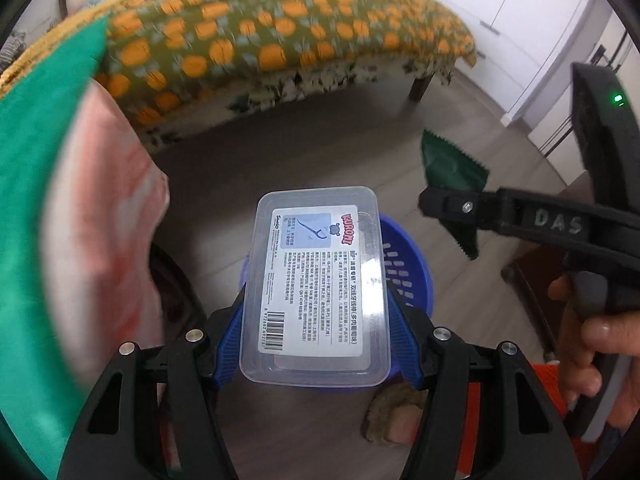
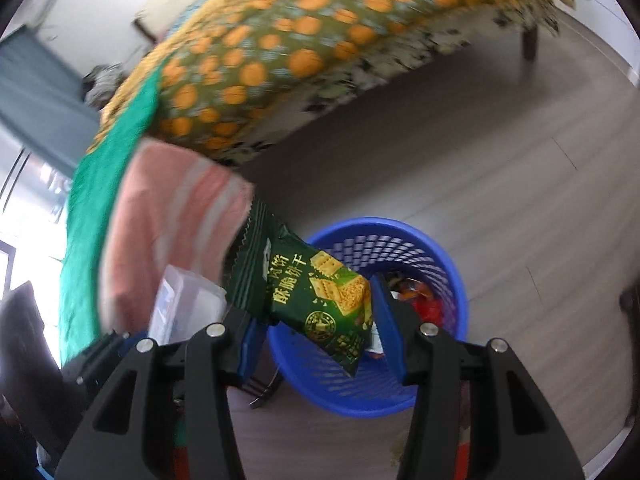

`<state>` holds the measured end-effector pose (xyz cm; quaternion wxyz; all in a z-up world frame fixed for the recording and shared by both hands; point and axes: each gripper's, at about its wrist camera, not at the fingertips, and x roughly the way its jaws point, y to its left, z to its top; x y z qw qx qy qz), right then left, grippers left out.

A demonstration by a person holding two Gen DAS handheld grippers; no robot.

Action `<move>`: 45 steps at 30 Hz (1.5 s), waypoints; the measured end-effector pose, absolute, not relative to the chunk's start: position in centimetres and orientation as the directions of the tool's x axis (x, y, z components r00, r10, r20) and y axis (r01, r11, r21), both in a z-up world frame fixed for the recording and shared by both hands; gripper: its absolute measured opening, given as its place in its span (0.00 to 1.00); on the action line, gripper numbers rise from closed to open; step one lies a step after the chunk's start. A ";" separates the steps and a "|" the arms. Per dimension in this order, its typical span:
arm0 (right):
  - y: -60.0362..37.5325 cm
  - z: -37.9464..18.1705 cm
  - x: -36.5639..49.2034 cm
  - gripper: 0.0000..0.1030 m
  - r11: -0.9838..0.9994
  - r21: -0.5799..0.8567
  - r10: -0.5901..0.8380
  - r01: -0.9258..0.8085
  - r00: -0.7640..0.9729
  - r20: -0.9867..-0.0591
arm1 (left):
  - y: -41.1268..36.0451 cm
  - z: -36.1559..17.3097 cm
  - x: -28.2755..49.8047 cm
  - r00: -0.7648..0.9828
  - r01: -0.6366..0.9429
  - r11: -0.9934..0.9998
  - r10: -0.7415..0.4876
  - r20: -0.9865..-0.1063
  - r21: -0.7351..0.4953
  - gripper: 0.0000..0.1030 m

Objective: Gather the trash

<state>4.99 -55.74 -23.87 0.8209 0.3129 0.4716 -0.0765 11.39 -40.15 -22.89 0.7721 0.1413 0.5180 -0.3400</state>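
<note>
A: Surface and room?
B: Grey wood-grain floor (image 2: 500, 184); bed with orange-dotted cover (image 1: 256, 36) across the top, blurred.
A: Items?
B: Left gripper (image 1: 314, 320) clenched on a clear, rigid plastic box (image 1: 316, 280), frame centre. Right gripper (image 2: 316, 320) grasps a glossy green cracker packet (image 2: 316, 292). Blue lattice basket (image 2: 436, 248) lies lower centre, beneath both.
A: Obscured?
B: Basket contents indistinct.
</note>
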 end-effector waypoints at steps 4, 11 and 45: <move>-58.1 -26.8 5.2 0.54 0.747 0.477 0.192 0.463 0.536 -0.822 | -42.2 -26.5 12.4 0.196 0.667 0.730 -0.365 -0.910 -0.149 0.61; -60.3 -28.1 4.6 0.78 0.702 0.508 0.179 0.499 0.566 -0.805 | -42.8 -28.5 13.8 0.212 0.657 0.740 -0.368 -0.905 -0.147 0.73; -49.4 -19.7 -9.1 0.95 0.879 0.142 -0.160 0.455 0.563 -0.811 | -35.2 -18.6 2.2 0.464 0.626 0.779 -0.342 -0.817 0.029 0.95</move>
